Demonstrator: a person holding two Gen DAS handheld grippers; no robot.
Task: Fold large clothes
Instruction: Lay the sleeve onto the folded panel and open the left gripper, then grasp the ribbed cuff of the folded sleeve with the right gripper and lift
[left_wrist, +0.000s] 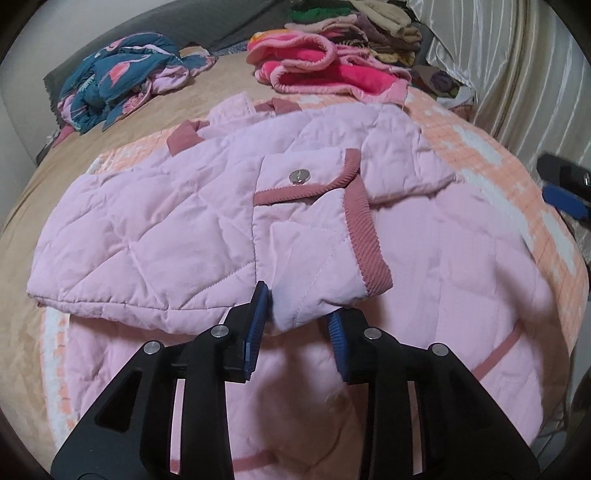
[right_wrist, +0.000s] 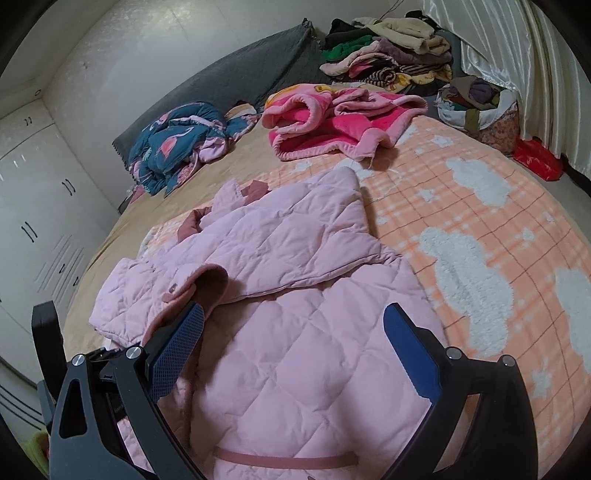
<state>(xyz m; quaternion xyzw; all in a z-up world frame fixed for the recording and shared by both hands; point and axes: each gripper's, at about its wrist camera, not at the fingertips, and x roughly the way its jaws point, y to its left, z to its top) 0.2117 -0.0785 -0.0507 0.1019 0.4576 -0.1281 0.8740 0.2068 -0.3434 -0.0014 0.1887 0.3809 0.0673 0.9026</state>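
A pale pink quilted jacket (left_wrist: 155, 236) with dusty-rose trim lies on the bed, one side folded over the body, a snap-button pocket flap (left_wrist: 301, 177) on top. My left gripper (left_wrist: 297, 328) hangs low over the near fold. A corner of the jacket lies loosely between its blue pads (left_wrist: 256, 314), which stand slightly apart. In the right wrist view the same jacket (right_wrist: 295, 266) spreads under my right gripper (right_wrist: 293, 350), whose jaws are wide open with nothing gripped. The right gripper (left_wrist: 565, 192) also shows at the left wrist view's right edge.
An orange plaid blanket with white clouds (right_wrist: 480, 229) covers the bed. A bright pink fleece garment (right_wrist: 332, 122) and a crumpled blue flamingo-print garment (right_wrist: 173, 144) lie farther back. A pile of clothes (right_wrist: 388, 59) sits by the curtain (right_wrist: 517, 48). Wardrobe doors (right_wrist: 37, 221) stand at the left.
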